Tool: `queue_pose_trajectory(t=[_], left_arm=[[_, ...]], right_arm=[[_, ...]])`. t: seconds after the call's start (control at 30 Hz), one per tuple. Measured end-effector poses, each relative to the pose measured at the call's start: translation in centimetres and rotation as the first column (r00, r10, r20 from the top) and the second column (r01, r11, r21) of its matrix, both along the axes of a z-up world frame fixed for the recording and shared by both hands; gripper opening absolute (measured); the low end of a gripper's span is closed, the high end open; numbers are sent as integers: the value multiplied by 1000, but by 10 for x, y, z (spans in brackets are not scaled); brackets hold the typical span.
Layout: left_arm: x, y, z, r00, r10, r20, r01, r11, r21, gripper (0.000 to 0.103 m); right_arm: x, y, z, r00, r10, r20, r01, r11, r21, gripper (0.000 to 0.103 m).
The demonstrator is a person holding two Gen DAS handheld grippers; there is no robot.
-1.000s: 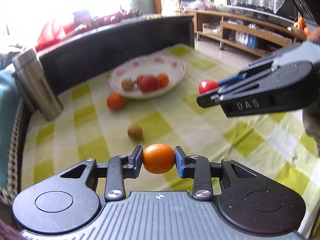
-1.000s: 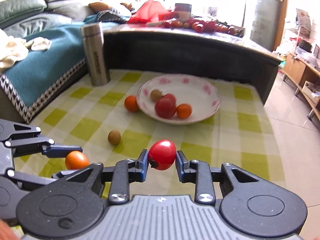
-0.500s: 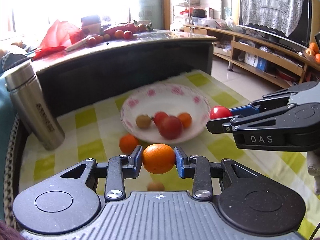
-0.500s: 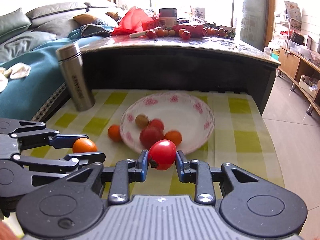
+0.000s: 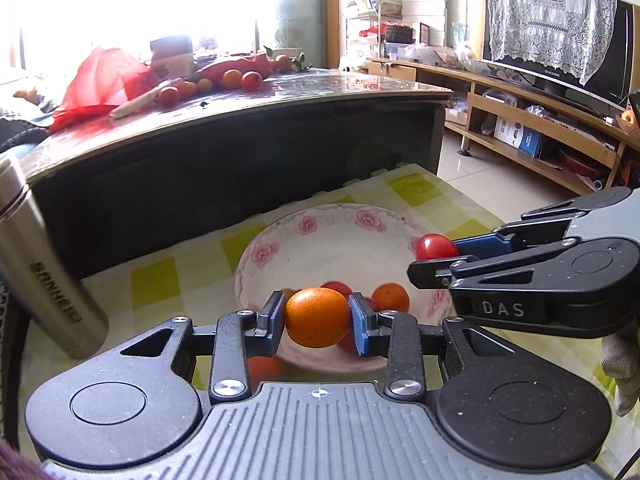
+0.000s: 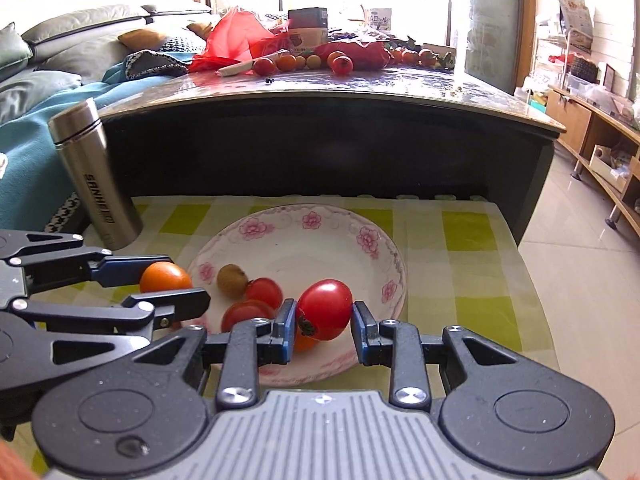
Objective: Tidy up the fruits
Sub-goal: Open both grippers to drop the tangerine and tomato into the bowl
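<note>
Left wrist view. The left gripper (image 5: 317, 318) is clamped on an orange fruit (image 5: 317, 317), held at frame centre between the blue pads. The fruit is carried above the near rim of the flowered bowl (image 5: 304, 236), evidently so that it can be released inside. Red and orange fruits (image 5: 390, 297) are partly seen in the bowl behind the pads. At right of frame, the right gripper (image 5: 434, 252) is seen side-on, closed on a red tomato (image 5: 434, 245) over the bowl's right rim. A steel flask (image 5: 44, 276) stands at lower left, apart from the bowl.

Right wrist view. The right gripper (image 6: 325, 322) is closed on the red tomato (image 6: 325, 309), low of centre, over the near part of the bowl (image 6: 320, 236). A brown fruit (image 6: 232, 279) and two red fruits (image 6: 263, 292) are lying in the bowl; an orange one is mostly hidden behind the tomato. At left of frame the left gripper (image 6: 166, 284) holds the orange fruit (image 6: 165, 277) at the bowl's left rim. The flask (image 6: 94, 176) stands at upper left on the checked cloth (image 6: 468, 232).

Both fruits are judged ready for release; height above the bowl cannot be told.
</note>
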State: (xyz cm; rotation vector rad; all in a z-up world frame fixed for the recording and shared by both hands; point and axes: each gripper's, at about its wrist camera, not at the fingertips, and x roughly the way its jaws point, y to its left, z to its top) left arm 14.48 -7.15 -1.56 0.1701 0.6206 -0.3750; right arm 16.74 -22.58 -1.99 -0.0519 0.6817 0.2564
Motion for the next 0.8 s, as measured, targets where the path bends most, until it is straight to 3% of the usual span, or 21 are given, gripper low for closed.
queue_pose_trajectory(t=[0.4, 0.8], left_arm=[[24, 7, -9, 999, 27, -18, -27, 999, -30, 43], [18, 17, -3, 999, 44, -15, -44, 998, -34, 43]], right_arm=[[33, 2, -13, 1000, 8, 5, -8, 1000, -27, 35], [36, 3, -14, 1000, 21, -20, -21, 1000, -6, 35]])
